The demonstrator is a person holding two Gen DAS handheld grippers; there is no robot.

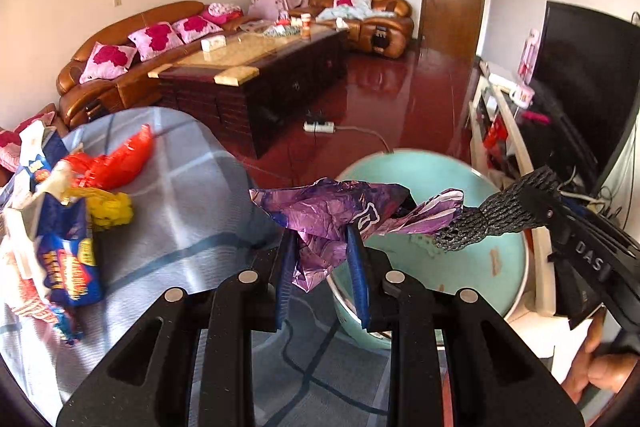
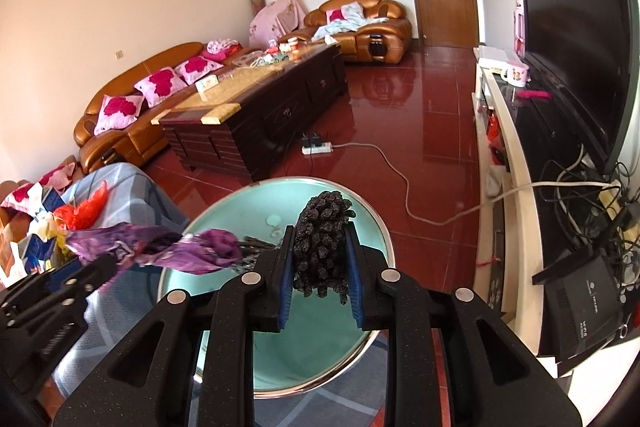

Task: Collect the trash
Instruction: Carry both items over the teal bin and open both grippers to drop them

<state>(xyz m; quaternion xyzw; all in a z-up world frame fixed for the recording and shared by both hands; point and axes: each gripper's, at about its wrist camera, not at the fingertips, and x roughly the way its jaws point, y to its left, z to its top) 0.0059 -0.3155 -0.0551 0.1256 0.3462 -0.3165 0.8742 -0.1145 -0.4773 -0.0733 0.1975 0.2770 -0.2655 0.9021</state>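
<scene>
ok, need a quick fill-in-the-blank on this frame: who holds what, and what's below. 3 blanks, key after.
1. The left gripper is shut on a crumpled ____ wrapper.
2. The right gripper is shut on a black foam ____.
3. Both pieces hang over a round ____ bin.
Missing words: purple; net; teal

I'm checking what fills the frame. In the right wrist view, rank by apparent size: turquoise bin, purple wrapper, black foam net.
1. turquoise bin
2. purple wrapper
3. black foam net
The last two look close.
</scene>
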